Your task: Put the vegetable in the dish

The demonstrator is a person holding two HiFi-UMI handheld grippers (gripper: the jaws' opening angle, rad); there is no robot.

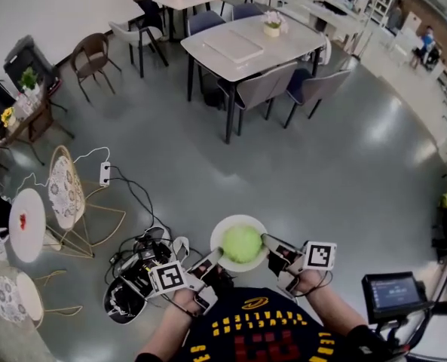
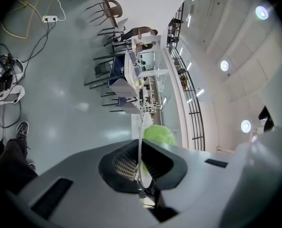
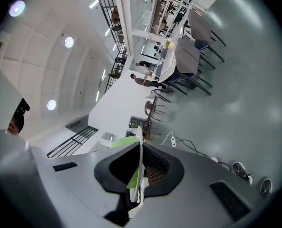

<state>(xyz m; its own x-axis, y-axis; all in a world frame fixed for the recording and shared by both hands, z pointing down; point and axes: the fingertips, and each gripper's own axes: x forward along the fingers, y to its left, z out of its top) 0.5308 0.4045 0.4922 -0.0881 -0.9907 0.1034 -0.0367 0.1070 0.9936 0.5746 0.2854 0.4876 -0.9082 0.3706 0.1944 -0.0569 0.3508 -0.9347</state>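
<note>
A round green vegetable (image 1: 242, 243) lies in a white dish (image 1: 228, 225) that hangs in the air over the grey floor, close to the person's chest. My left gripper (image 1: 211, 264) is shut on the dish's near-left rim. My right gripper (image 1: 269, 245) is shut on its right rim. In the left gripper view the dish (image 2: 141, 141) shows edge-on between the jaws, with the vegetable (image 2: 160, 134) bulging beside it. In the right gripper view the dish rim (image 3: 140, 163) is likewise pinched edge-on, with the green vegetable (image 3: 122, 142) at its left.
Below lies grey floor with cables and a power strip (image 1: 105, 173). A pile of equipment (image 1: 136, 266) sits at the lower left. A white table (image 1: 246, 42) with chairs stands ahead. A small round table (image 1: 27, 224) and wire chairs are at the left. A screen (image 1: 393, 295) is at the right.
</note>
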